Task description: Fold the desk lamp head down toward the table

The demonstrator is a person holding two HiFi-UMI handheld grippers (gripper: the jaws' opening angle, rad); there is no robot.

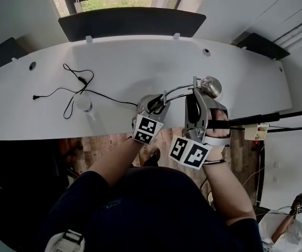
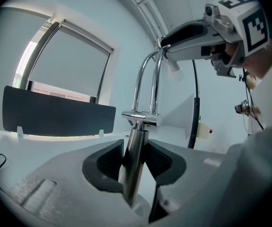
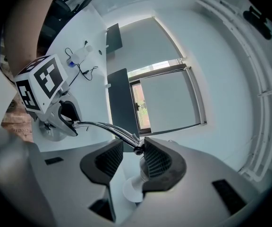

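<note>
The desk lamp (image 1: 174,92) stands at the table's (image 1: 140,62) near edge, about five o'clock in the head view. The left gripper (image 2: 135,156) is clamped on its chrome post (image 2: 137,136), steadying the base. The right gripper (image 3: 129,148) straddles the hinge where the twin rods (image 3: 103,126) meet the lamp head (image 3: 133,188), jaws apart, not yet pinching. The polished metal looks slick and the hinge probably stiff. The head seems light, so its neck looks the best hold.

No legible text or labels
</note>
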